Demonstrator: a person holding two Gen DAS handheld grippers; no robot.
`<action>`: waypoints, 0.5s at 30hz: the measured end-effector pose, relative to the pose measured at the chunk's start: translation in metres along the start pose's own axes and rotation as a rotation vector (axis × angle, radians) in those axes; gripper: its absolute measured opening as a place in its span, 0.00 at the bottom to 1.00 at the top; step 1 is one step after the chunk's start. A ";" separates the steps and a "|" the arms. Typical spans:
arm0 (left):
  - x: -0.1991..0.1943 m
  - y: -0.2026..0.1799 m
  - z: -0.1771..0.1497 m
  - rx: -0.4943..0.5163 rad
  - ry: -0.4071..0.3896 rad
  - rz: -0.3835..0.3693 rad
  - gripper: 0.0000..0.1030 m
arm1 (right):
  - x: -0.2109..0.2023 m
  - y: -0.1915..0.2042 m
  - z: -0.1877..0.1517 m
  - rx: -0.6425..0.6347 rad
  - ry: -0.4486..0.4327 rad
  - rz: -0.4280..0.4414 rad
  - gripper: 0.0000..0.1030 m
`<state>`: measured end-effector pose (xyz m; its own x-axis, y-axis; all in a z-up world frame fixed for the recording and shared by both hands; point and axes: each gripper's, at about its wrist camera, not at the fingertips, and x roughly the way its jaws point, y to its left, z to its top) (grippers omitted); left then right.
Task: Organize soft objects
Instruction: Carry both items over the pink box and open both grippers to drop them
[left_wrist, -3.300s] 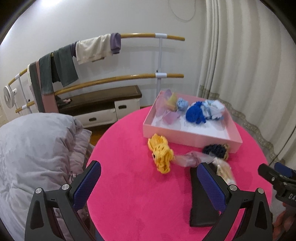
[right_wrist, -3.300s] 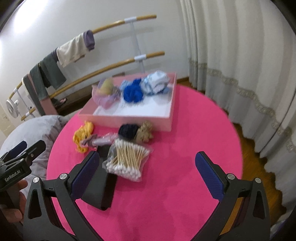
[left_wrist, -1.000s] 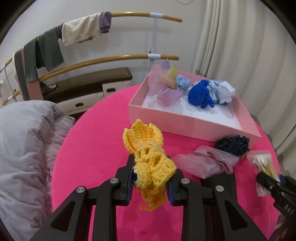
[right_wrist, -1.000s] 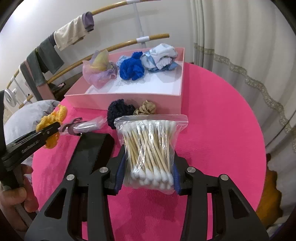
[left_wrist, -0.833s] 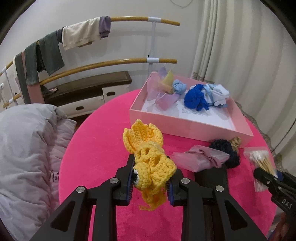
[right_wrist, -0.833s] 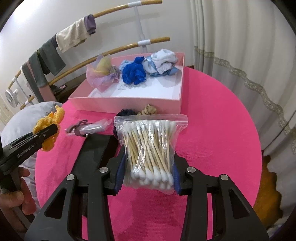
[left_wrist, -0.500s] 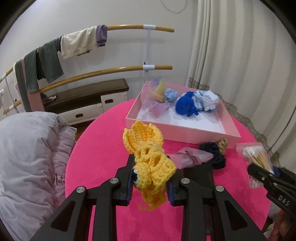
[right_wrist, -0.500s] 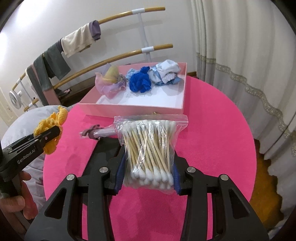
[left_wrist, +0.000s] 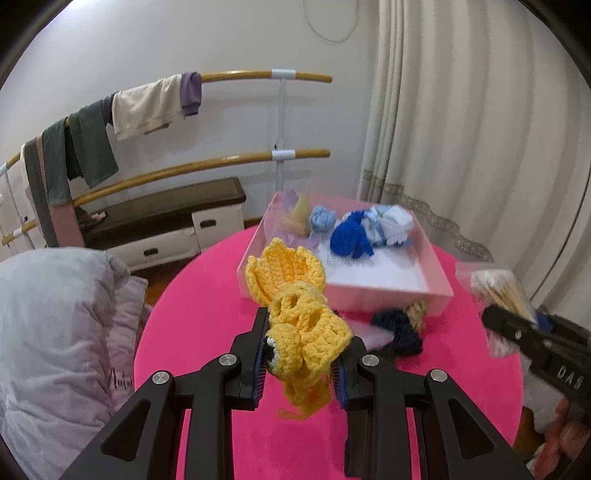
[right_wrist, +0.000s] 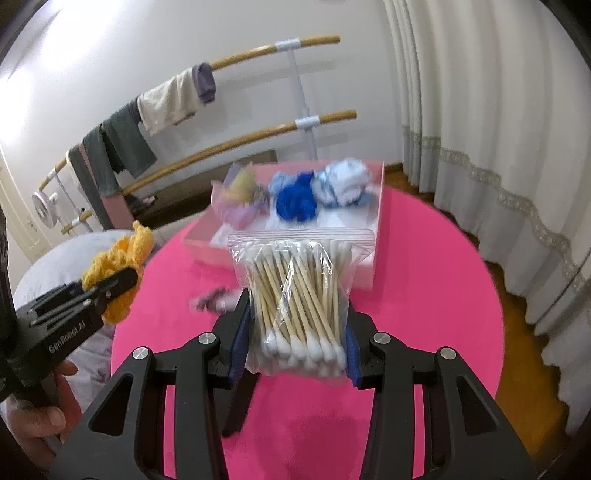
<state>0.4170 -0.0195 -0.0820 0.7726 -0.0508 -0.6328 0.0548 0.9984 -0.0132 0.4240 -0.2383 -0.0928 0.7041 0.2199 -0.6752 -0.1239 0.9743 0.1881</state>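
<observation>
1. A grey padded quilt (left_wrist: 55, 332) lies off the left edge of the round table with the bright pink plush cover (left_wrist: 207, 295), with a wooden two-rail clothes rack (left_wrist: 236, 158) draped with grey, cream and purple garments against the wall behind it.
2. The left claw (left_wrist: 299, 365) is closed tight on a yellow crocheted toy with a stitched eye (left_wrist: 295, 317), holding it in the air above the near left part of the table; loose yarn hangs from the toy's lower end.
3. A shallow pink rectangular box with a white floor (left_wrist: 436, 291) sits on the far side of the table. Along the box's far wall lie a pale purple and yellow gauzy piece (left_wrist: 295, 218), a light blue knitted ball (left_wrist: 321, 221), a deep blue yarn bundle (left_wrist: 351, 238) and a white and pale blue fabric bundle (left_wrist: 391, 225).
4. Against the near outer wall of the box, on the table, rest a dark navy scrunchie (left_wrist: 397, 328) and a tan scrunchie (left_wrist: 417, 312), touching each other; a mauve wrapped piece (right_wrist: 218, 299) lies to their left, blurred.
5. The right claw (right_wrist: 295, 343) is clamped on a clear zip bag of wooden-stemmed cotton swabs (right_wrist: 295, 295), held upright in the air on the near side of the box, zip edge up and cotton tips down.
6. White pleated curtains with a patterned band (right_wrist: 498, 147) hang beyond the right side of the table.
</observation>
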 end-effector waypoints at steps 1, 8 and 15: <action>0.001 -0.002 0.004 0.003 -0.007 0.001 0.25 | -0.001 -0.001 0.006 0.005 -0.011 0.003 0.38; 0.015 -0.011 0.039 0.022 -0.040 -0.026 0.25 | 0.003 -0.012 0.052 0.027 -0.074 -0.003 0.38; 0.055 -0.024 0.078 0.048 -0.030 -0.068 0.25 | 0.024 -0.022 0.088 0.060 -0.079 0.012 0.38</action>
<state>0.5081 -0.0482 -0.0561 0.7847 -0.1195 -0.6082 0.1370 0.9904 -0.0179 0.5049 -0.2587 -0.0507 0.7561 0.2250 -0.6146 -0.0923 0.9663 0.2403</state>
